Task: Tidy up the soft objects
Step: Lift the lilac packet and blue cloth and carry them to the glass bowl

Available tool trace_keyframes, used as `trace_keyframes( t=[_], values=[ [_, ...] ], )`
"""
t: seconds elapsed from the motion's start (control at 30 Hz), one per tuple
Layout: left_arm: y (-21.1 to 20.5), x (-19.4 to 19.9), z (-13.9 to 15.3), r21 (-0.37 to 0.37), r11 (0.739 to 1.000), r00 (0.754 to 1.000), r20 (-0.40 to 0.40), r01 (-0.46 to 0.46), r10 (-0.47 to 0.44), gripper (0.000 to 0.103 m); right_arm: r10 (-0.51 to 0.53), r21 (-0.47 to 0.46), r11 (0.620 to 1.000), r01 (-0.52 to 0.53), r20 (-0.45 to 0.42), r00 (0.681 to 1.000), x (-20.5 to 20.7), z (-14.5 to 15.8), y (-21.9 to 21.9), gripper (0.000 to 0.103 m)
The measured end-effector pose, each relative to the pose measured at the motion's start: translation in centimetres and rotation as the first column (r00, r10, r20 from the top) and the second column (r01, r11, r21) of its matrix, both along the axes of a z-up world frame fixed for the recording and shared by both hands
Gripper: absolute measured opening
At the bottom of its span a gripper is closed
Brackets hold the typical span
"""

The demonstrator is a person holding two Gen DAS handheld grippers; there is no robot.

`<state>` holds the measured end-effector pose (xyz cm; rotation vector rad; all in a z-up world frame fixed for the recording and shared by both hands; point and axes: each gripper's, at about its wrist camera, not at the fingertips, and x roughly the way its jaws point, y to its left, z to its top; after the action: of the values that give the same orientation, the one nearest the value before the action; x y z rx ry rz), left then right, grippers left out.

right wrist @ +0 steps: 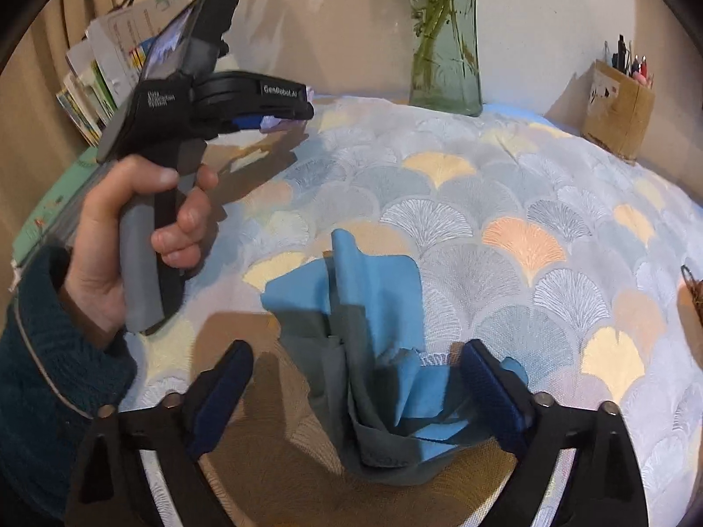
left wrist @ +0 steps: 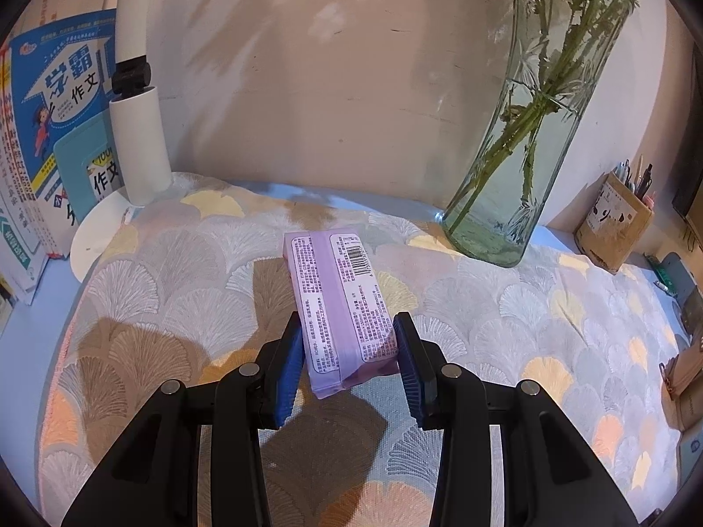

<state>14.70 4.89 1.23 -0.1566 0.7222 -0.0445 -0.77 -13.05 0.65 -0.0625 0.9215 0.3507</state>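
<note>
A table covered by a cloth (left wrist: 505, 307) patterned with fan-shaped leaves in grey, cream and peach is seen from two gripper cameras.

In the left wrist view, the left gripper (left wrist: 349, 366) is seen from behind, its black arms tipped with blue pads. A lilac plastic-wrapped tissue pack (left wrist: 338, 298), printed with text and a barcode, is clamped by its near end between the jaws, with the pads pressed against its two long sides. The pack is raised off the cloth and angled away from the camera. Behind it and to the right, a tall glass vase (left wrist: 527, 153) with green stems in water is standing on the table. At the left, a white lamp base (left wrist: 132, 167) and a row of books (left wrist: 57, 123) are placed against the wall. At the far right, a brown pen holder (left wrist: 615, 224) is set.

In the right wrist view, the right gripper (right wrist: 356, 395) is shown with its jaws spread wide, nothing being pressed by the pads. A crumpled blue cloth (right wrist: 378, 298) is lying on the table between and just beyond the jaws, apart from the left pad; whether the right pad is touched cannot be told. At the upper left, the left gripper is held in a person's hand (right wrist: 132, 237), with a dark teal knitted sleeve (right wrist: 44, 351) below it.
</note>
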Motion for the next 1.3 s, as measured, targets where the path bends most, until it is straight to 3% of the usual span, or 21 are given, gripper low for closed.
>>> trace_keyframes(
  t=[0.03,0.1,0.13,0.2,0.33,0.5,0.6,0.77,0.87,1.0,1.1,1.13,1.2,1.3],
  values=[
    [-0.1,0.0,0.0,0.008,1.0,1.0,0.003,0.0,0.0,0.037,-0.014,-0.018,1.0,0.014,0.007,1.0,0.0,0.1,0.0,0.071],
    [-0.6,-0.4,0.2,0.047,0.999,1.0,0.021,-0.009,0.008,0.037,-0.037,-0.027,0.999,0.038,0.021,0.999,-0.2,0.2,-0.3,0.047],
    [-1.1,-0.9,0.4,0.07,0.998,0.999,0.036,-0.001,-0.001,0.037,-0.035,-0.012,0.999,0.036,0.022,0.999,-0.3,0.4,-0.6,0.039],
    [-1.8,-1.6,0.7,0.086,0.996,0.999,0.05,0.014,-0.018,0.037,-0.032,0.032,0.999,0.031,0.014,0.999,-0.4,0.6,-1.2,0.009],
    [-4.3,-4.2,2.3,0.081,0.994,0.994,0.073,0.072,-0.078,0.037,-0.068,0.092,0.994,0.065,0.025,0.997,-1.1,2.0,-3.5,0.008],
    [-9.0,-7.3,7.0,0.081,0.984,0.975,0.15,0.156,-0.166,0.037,-0.156,0.149,0.98,0.134,0.146,0.977,-3.6,7.5,-8.8,0.008],
    [-12.9,-9.8,10.5,0.125,0.979,0.965,0.187,0.162,-0.183,0.037,-0.216,0.185,0.966,0.178,0.207,0.954,-5.6,10.7,-12.2,0.008],
    [-19.4,-14.6,15.7,0.145,0.952,0.911,0.282,0.268,-0.3,0.037,-0.302,0.247,0.94,0.235,0.281,0.911,-9.0,14.8,-17.3,0.008],
    [-23.5,-17.2,18.1,0.197,0.935,0.885,0.312,0.295,-0.345,0.037,-0.374,0.297,0.912,0.284,0.316,0.872,-10.7,16.8,-21.1,0.008],
    [-29.3,-20.2,21.0,0.223,0.87,0.796,0.352,0.439,-0.492,0.037,-0.492,0.343,0.86,0.379,0.354,0.795,-13.5,18.6,-26.4,0.008],
    [-33.9,-21.0,22.5,0.177,0.801,0.741,0.307,0.572,-0.597,0.037,-0.589,0.395,0.797,0.456,0.344,0.731,-14.9,19.2,-31.2,0.008],
    [-35.8,-21.0,22.9,0.141,0.761,0.711,0.282,0.634,-0.644,0.037,-0.616,0.41,0.776,0.478,0.333,0.714,-15.2,19.3,-32.8,0.008],
    [-38.5,-20.9,23.3,0.11,0.712,0.673,0.257,0.693,-0.694,0.037,-0.671,0.445,0.729,0.521,0.313,0.672,-16.1,19.4,-36.3,0.008],
    [-42.6,-20.5,23.3,0.103,0.682,0.647,0.238,0.724,-0.724,0.037,-0.736,0.47,0.665,0.581,0.279,0.617,-16.5,19.1,-40.8,0.008]
  ],
)
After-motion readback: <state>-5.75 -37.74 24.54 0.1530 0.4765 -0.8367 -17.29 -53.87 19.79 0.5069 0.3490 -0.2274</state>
